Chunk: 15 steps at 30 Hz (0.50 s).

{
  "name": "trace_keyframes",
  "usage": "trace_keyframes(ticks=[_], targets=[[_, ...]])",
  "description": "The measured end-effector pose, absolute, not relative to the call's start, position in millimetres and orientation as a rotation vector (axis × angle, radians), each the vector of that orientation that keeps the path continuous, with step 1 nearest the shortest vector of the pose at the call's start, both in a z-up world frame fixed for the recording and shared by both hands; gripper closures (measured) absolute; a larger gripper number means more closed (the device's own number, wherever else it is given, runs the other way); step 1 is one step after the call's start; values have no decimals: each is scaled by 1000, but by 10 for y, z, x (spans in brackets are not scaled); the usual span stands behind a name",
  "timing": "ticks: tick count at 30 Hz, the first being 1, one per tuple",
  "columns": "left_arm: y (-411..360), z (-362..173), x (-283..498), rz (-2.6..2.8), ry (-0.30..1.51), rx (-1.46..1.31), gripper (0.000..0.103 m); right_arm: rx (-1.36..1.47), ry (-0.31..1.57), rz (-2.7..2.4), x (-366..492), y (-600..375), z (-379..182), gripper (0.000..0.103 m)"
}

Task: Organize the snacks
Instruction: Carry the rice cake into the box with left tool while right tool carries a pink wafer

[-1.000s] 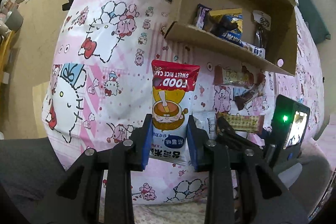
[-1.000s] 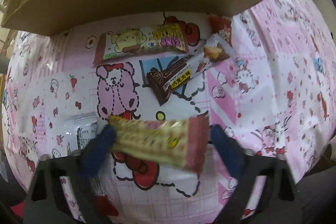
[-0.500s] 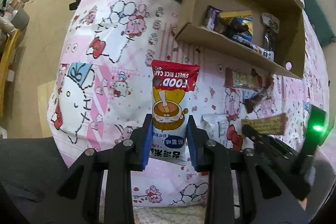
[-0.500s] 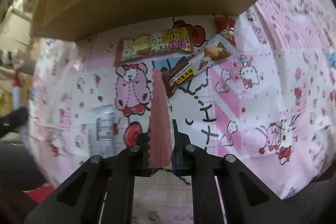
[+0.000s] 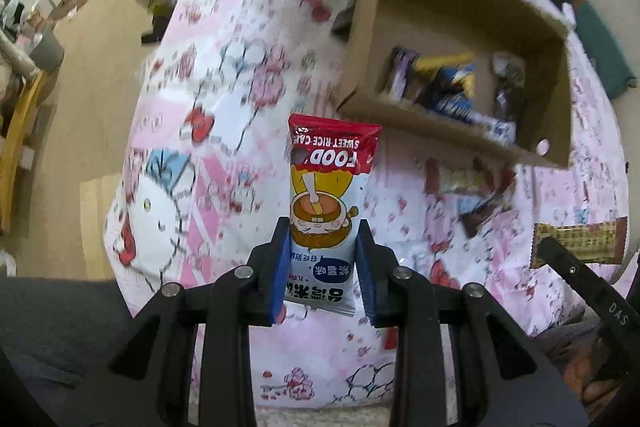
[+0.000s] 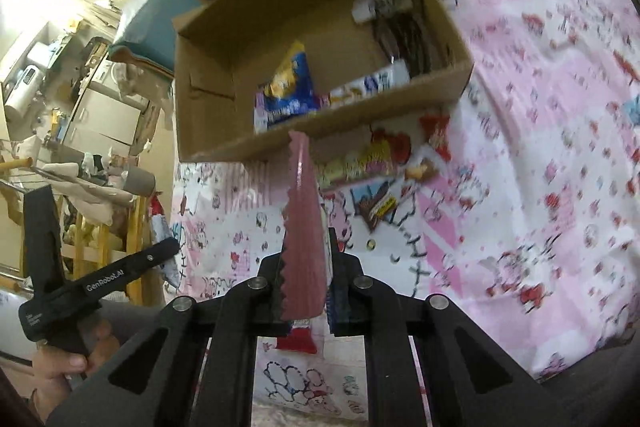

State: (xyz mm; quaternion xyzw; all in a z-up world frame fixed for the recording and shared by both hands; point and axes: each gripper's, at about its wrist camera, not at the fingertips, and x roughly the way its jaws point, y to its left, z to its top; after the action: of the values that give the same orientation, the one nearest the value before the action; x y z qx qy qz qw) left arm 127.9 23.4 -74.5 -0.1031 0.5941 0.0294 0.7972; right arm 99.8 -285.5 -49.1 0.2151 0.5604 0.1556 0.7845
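Left wrist view: the cardboard box (image 5: 460, 23) sat higher and further right than 0.5 s before, the background now motion-blurred. The left gripper (image 5: 322, 267) still had its blue-padded fingers (image 5: 279, 273) clamped on the lower part of one glossy rice cake packet (image 5: 328, 211), red top, white body, held upright in front of the box's near wall. The wafer bar (image 5: 580, 241), one, tan checked wrapper with a crimped reddish end, hung to the right of and below the box, gripped by the right tool's black arm.

Right wrist view: the box (image 6: 320, 39) was closer and its inside was more visible than before. The right gripper (image 6: 306, 279) had its fingers closed nearly together on the wafer bar (image 6: 302, 239), seen edge-on, zigzag seam, its tip reaching the box's front wall. Inside the box lay about four soft foil packs, including one blue-yellow pack (image 6: 290, 87) and one dark pack (image 6: 404, 35); exact count blurred. Below the box on the pink cartoon-print bedsheet (image 6: 540, 107) lay three loose bars: one yellow-pink bar (image 6: 360, 163), one brown chocolate bar (image 6: 376, 211), one red-ended one (image 6: 434, 131). The left tool (image 6: 96, 283), matte black, showed left of the box.
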Motion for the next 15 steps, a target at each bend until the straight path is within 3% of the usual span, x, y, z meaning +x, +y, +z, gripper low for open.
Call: trace_keyframes(ticks=[9, 15], targets=[[90, -301, 1783, 21, 1151, -186, 76, 356, 1057, 348, 1443, -2752, -147, 91], [-118, -148, 2233, 6, 1061, -104, 76, 329, 1020, 349, 1844, -2764, -204, 91]])
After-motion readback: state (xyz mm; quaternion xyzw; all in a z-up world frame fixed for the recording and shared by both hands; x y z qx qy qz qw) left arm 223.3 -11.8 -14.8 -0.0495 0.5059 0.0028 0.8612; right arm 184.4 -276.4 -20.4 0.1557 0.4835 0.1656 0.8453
